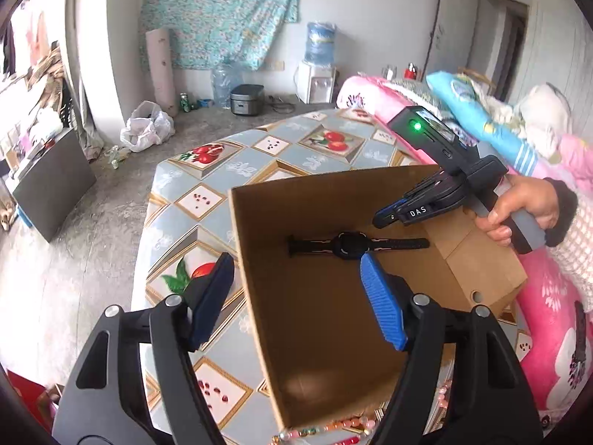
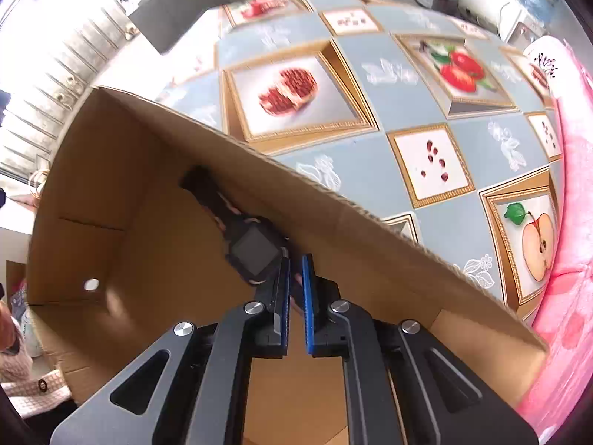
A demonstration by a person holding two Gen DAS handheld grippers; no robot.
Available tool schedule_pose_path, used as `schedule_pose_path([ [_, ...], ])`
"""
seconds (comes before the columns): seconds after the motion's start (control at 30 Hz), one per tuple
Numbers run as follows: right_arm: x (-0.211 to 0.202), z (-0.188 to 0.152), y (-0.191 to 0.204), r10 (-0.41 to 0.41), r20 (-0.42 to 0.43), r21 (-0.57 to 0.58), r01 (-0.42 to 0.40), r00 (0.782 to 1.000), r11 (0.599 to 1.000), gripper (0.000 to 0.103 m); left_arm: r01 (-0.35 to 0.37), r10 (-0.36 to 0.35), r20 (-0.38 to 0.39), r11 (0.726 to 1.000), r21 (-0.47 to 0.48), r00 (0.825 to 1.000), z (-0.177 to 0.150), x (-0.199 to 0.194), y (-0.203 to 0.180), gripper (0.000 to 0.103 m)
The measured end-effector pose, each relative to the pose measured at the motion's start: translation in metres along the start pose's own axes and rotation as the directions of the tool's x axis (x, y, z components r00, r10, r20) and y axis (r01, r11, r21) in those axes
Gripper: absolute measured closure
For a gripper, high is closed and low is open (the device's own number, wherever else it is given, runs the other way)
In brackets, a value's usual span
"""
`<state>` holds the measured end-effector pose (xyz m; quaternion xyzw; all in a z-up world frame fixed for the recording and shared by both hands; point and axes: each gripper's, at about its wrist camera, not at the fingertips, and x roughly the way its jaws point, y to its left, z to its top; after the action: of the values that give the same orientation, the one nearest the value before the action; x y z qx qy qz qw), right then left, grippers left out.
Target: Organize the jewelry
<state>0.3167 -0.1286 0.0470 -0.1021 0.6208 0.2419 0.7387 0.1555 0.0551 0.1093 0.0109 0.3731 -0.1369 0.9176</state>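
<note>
Right claw [image 2: 295, 285] pinches the watch [image 2: 254, 250] strap inside the box [image 2: 333, 200]; lower, then release. Left claw [image 1: 296, 300] gapes empty.

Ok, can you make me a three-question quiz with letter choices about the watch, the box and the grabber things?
1. Where is the watch?
A in the cardboard box
B on the floor
C on the pink quilt

2. What colour are the pads on the left gripper?
A red
B blue
C yellow

3. How is the right gripper?
A wide open
B shut on the watch strap
C out of sight

Answers: 1 A, it lies within the box walls. 2 B, both pads look blue. 3 B, its pads pinch the strap.
</note>
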Motion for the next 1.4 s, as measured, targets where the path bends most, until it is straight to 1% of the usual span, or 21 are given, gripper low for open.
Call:
schedule_pose_path([
  [0.07,-0.001,-0.006,0.010,0.032,-0.011,-0.017,-0.032,0.999,0.999,0.096,0.004,-0.002,0.035,1.000,-0.030,0.999,-0.012,-0.015,0.008,0.032],
  [0.2,0.023,-0.016,0.034,0.110,-0.118,-0.047,-0.116,0.987,0.992,0.096,0.004,0.000,0.053,0.998,-0.070,0.999,-0.034,-0.030,0.016,0.030],
  [0.23,0.034,-0.018,0.039,0.101,-0.153,-0.046,-0.109,0.983,0.993,0.096,0.007,-0.003,0.050,0.997,-0.079,0.999,-0.041,-0.033,0.018,0.029],
  [0.3,0.050,-0.022,0.035,0.061,-0.180,-0.025,-0.067,0.982,0.997,0.096,0.011,-0.008,0.037,0.995,-0.096,0.999,-0.054,-0.037,0.022,0.029],
  [0.37,0.051,-0.016,0.028,0.081,-0.153,0.025,-0.078,0.985,0.997,0.096,0.002,0.001,0.025,0.994,-0.105,1.000,-0.066,-0.041,0.023,0.029],
  [0.47,0.046,-0.016,0.021,-0.005,-0.120,0.052,0.011,0.993,0.999,0.095,-0.013,0.015,0.018,0.995,-0.103,1.000,-0.083,-0.049,0.025,0.025],
  [0.6,0.029,-0.024,0.015,0.008,-0.079,0.086,-0.001,0.997,0.996,0.095,-0.013,0.015,0.009,0.994,-0.112,1.000,-0.100,-0.053,0.029,0.022],
  [0.7,-0.004,-0.042,0.022,0.037,0.029,0.099,-0.039,0.999,0.994,0.094,-0.039,0.038,-0.004,0.993,-0.112,0.999,-0.111,-0.054,0.030,0.022],
  [0.77,-0.034,-0.062,0.032,0.028,0.122,0.081,-0.038,0.992,0.996,0.094,-0.053,0.052,-0.011,0.992,-0.111,0.999,-0.117,-0.055,0.030,0.022],
  [0.8,-0.051,-0.075,0.038,0.020,0.175,0.066,-0.032,0.984,0.997,0.090,-0.059,0.058,-0.015,0.992,-0.110,0.998,-0.121,-0.056,0.030,0.021],
  [0.87,-0.078,-0.105,0.045,0.008,0.257,0.049,-0.021,0.966,0.999,0.077,-0.079,0.076,-0.033,0.992,-0.102,0.997,-0.128,-0.054,0.029,0.020],
  [0.9,-0.092,-0.122,0.052,0.011,0.303,0.041,-0.024,0.953,0.999,0.067,-0.089,0.085,-0.046,0.991,-0.096,0.995,-0.131,-0.050,0.028,0.020],
  [0.93,-0.101,-0.122,0.059,0.013,0.333,0.035,-0.026,0.943,0.999,0.063,-0.104,0.099,-0.064,0.991,-0.088,0.993,-0.135,-0.046,0.027,0.020],
  [1.0,-0.116,-0.150,0.070,0.041,0.395,0.023,-0.054,0.918,0.998,0.058,-0.128,0.121,-0.096,0.989,-0.073,0.988,-0.142,-0.037,0.025,0.020],
  [1.1,-0.109,-0.195,0.095,0.092,0.439,0.040,-0.122,0.894,0.992,0.052,-0.191,0.187,-0.152,0.981,-0.017,0.971,-0.152,-0.018,0.018,0.020],
  [1.13,-0.107,-0.199,0.094,0.101,0.450,0.055,-0.140,0.887,0.989,0.050,-0.210,0.208,-0.170,0.978,0.006,0.963,-0.155,-0.010,0.014,0.020],
  [1.2,-0.085,-0.209,0.108,0.102,0.446,0.098,-0.162,0.889,0.982,0.044,-0.234,0.237,-0.205,0.972,0.036,0.950,-0.161,0.004,0.008,0.020],
  [1.23,-0.073,-0.219,0.115,0.084,0.434,0.127,-0.153,0.897,0.980,0.039,-0.234,0.237,-0.220,0.971,0.044,0.946,-0.163,0.008,0.006,0.020],
  [1.3,-0.051,-0.234,0.130,0.031,0.422,0.172,-0.113,0.906,0.979,0.036,-0.240,0.249,-0.251,0.969,0.067,0.935,-0.171,0.016,0.001,0.019],
  [1.33,-0.046,-0.238,0.135,0.014,0.421,0.180,-0.099,0.907,0.979,0.033,-0.246,0.254,-0.229,0.967,0.066,0.940,-0.174,0.013,0.000,0.019],
  [1.4,-0.038,-0.247,0.146,-0.038,0.418,0.197,-0.049,0.908,0.979,0.027,-0.233,0.246,-0.229,0.969,0.081,0.942,-0.178,0.010,-0.002,0.018],
])
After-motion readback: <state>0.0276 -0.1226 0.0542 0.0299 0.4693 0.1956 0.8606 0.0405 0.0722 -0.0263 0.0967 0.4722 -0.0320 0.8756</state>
